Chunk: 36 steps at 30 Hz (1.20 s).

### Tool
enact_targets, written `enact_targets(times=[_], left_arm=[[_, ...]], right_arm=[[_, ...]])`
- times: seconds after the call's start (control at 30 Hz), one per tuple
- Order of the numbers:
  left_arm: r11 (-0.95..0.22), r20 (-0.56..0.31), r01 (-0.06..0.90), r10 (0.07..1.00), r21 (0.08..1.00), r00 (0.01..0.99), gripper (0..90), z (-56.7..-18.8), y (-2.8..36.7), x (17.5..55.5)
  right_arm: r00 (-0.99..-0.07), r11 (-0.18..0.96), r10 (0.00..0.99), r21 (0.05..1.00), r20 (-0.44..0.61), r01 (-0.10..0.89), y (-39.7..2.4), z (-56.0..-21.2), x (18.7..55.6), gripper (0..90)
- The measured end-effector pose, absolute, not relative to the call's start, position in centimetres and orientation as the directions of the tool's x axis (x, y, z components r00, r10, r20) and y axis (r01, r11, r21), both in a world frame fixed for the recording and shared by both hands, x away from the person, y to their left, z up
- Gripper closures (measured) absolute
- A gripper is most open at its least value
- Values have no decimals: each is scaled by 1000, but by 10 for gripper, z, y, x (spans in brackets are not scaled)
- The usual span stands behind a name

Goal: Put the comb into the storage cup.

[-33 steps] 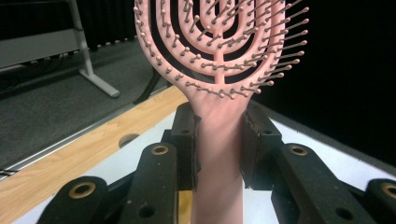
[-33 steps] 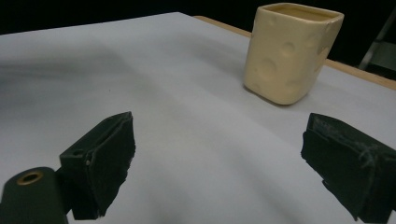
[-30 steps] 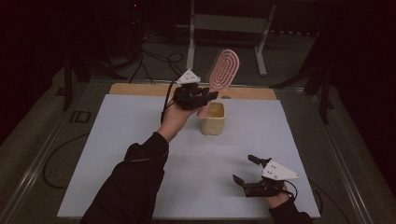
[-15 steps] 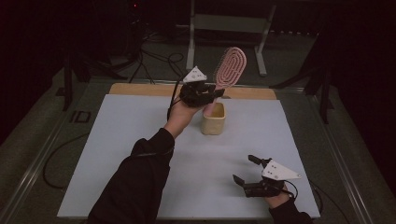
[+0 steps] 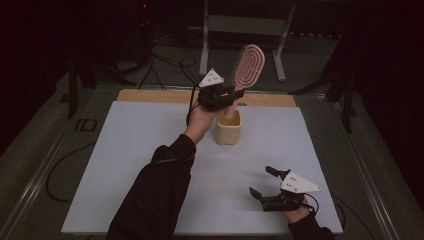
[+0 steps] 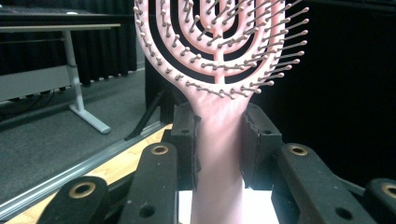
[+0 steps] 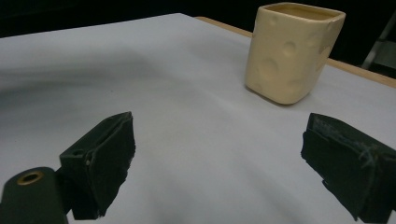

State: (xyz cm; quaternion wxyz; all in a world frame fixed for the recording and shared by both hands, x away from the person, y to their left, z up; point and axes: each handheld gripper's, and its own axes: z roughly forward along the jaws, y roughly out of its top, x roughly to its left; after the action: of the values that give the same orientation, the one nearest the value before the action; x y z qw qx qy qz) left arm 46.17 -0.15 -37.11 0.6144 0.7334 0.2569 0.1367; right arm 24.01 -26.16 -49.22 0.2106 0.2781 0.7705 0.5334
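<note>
The left gripper (image 5: 226,95) is clamped on the handle of the pink brush (image 5: 248,66): in the left gripper view both pads (image 6: 185,135) press on the handle (image 6: 219,149) just under the head, one on each side. The bristle head rises above the fingers and leans a little away from the hand. The lower end of the handle goes down below the fingers, toward the cream cup (image 5: 229,128). In the high view the tip seems to be at the mouth of the cup, maybe already a little inside, but I cannot tell if it touches the bottom.

The right gripper (image 5: 270,186) rests low on the white mat (image 5: 125,165), its fingers wide apart with nothing between them. The cup stands well ahead of these fingers, upright and free.

My judgement of the progress: picking up the brush is done, and bringing it over the cup is done or nearly done. What is left is to lower the handle fully into the cup, to open the left fingers, and to take the hand away without tipping the cup.
</note>
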Motion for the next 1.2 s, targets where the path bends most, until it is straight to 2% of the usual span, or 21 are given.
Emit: enact_targets(times=[0.13,0.43,0.97,1.2], left_arm=[[-108,-95,187,562,977,821,700,-378,-3,465],[-57,-109,183,615,982,781,701,-390,-2,471],[-45,-93,158,636,986,766,700,-422,-2,467],[-20,-119,168,628,986,769,700,-438,0,465]], right_arm=[[-757,275,652,940,-27,203,-262,-492,240,94],[-758,273,651,940,-25,203,-261,-492,241,94],[-759,275,651,939,-26,204,-261,-492,240,94],[-758,275,651,940,-27,202,-262,-493,241,94]])
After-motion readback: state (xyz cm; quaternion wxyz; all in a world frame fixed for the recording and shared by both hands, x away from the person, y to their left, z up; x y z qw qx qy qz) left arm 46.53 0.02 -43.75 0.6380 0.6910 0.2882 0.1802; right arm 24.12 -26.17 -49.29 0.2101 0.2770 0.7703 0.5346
